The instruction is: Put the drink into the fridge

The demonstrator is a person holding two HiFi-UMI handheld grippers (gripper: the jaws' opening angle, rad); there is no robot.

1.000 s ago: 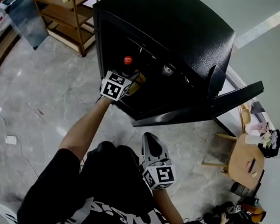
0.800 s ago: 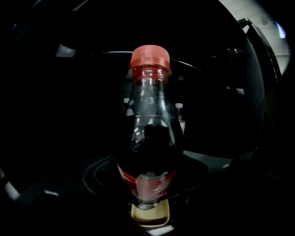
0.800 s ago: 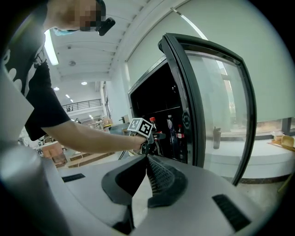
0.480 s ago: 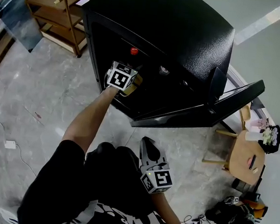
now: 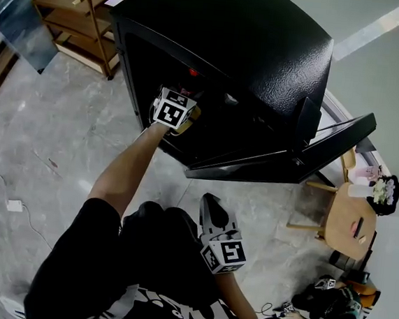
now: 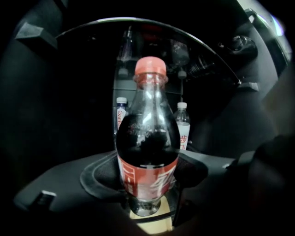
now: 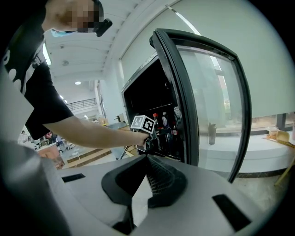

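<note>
A cola bottle (image 6: 147, 156) with a red cap and red label stands upright between the jaws of my left gripper (image 6: 147, 177), which is shut on its lower body. In the head view my left gripper (image 5: 182, 106) reaches into the open front of the black fridge (image 5: 266, 49), and the bottle's red cap (image 5: 192, 72) shows dimly inside. The rest of the bottle is hidden there. My right gripper (image 5: 212, 201) hangs low in front of the person's body, shut with nothing in it. Its jaws (image 7: 146, 161) point toward the fridge.
The fridge's glass door (image 7: 216, 101) stands open to the right. Two water bottles (image 6: 182, 120) stand at the back of the fridge, and more bottles (image 7: 165, 123) fill its shelf. A wooden rack (image 5: 74, 3) is at far left, a round wooden table (image 5: 351, 226) at right.
My left gripper has carried the cola bottle up and deeper into the fridge, so its cap now sits in shadow. The right gripper has barely moved.
</note>
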